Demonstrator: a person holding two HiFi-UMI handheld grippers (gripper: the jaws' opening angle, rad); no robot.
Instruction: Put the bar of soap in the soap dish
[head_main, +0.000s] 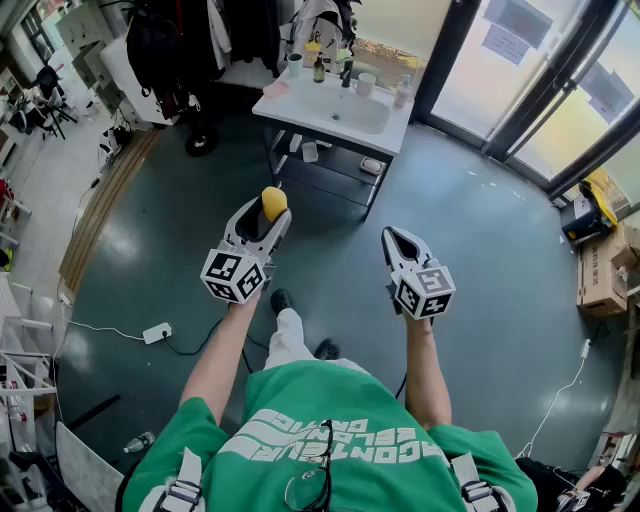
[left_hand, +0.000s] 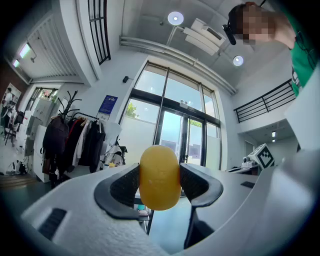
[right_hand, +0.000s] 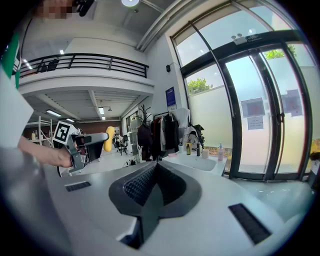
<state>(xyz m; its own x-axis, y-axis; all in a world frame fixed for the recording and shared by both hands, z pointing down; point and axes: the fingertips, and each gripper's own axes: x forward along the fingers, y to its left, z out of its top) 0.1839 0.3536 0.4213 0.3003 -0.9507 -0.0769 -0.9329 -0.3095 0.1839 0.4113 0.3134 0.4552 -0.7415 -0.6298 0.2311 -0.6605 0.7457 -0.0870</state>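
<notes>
One yellow oval bar of soap (left_hand: 159, 176) we held upright, clamped in our left gripper (head_main: 265, 218), the white washstand (head_main: 335, 110) well ahead; our right gripper (head_main: 402, 240) stayed out of it, jaws together, empty.

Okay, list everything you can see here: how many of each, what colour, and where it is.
soap: one, yellow, between the jaws of the left gripper
washstand: one, white, ahead beside the doors
dish: one, pink, washstand's left corner
cup: one, white, behind the basin
clothes: several, dark, hanging left of the washstand
doors: glass, dark frames, upper right
boxes: seemingly two, brown, floor at far right
power strip: one, white, floor at left
left gripper: one, white, shut on the soap
right gripper: one, white, shut, empty
shirt: one, green, on the person
</notes>
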